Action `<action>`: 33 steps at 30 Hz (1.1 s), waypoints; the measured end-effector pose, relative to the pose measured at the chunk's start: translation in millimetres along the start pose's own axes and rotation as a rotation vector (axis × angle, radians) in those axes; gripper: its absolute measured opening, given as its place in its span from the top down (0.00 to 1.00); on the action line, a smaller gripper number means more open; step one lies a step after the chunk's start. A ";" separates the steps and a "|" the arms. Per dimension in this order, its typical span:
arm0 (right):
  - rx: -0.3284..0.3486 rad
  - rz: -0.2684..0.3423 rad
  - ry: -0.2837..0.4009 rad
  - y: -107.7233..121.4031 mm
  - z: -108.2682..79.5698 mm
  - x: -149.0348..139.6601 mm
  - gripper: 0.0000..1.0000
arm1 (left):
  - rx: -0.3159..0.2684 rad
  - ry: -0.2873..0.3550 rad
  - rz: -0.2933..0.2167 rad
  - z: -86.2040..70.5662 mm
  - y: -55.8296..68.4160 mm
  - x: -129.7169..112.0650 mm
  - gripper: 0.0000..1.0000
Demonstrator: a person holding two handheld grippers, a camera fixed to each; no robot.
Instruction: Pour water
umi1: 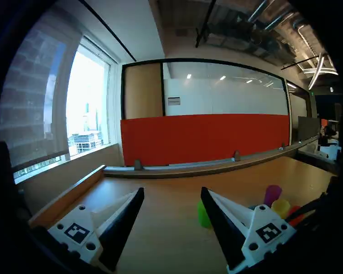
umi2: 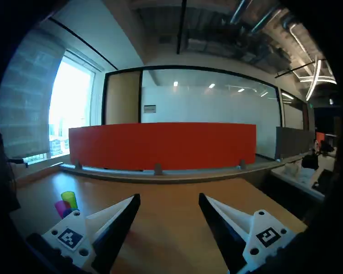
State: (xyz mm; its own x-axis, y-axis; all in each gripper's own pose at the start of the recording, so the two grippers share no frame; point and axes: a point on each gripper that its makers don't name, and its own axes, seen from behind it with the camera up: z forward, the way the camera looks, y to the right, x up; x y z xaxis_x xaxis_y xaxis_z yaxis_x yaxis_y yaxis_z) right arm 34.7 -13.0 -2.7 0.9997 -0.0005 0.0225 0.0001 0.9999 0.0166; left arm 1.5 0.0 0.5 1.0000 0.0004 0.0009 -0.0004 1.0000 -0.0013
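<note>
Both grippers are spread wide open with nothing between the fingers. Our left gripper [umi1: 172, 189] hangs over the wooden desk [umi1: 171, 246]. A green cup [umi1: 202, 215] peeks out from behind the finger on the right of that view, with a purple cup [umi1: 272, 194] and yellow cup [umi1: 281, 208] farther right. Our right gripper [umi2: 169, 195] has the coloured cups [umi2: 67, 203] off to the left, apart from its fingers
</note>
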 end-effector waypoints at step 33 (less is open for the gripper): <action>0.079 -0.009 -0.125 -49.8 0.6 63.9 0.01 | -0.247 -0.221 0.071 60.8 42.1 -6.1 0.08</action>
State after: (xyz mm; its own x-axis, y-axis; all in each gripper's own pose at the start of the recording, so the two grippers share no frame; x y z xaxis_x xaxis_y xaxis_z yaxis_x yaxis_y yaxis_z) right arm 98.6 -62.8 -1.5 0.9892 -0.0164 0.1458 0.0024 0.9954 0.0963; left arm -4.7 42.2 61.3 0.9730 0.0973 0.2093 -0.0427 0.9670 -0.2511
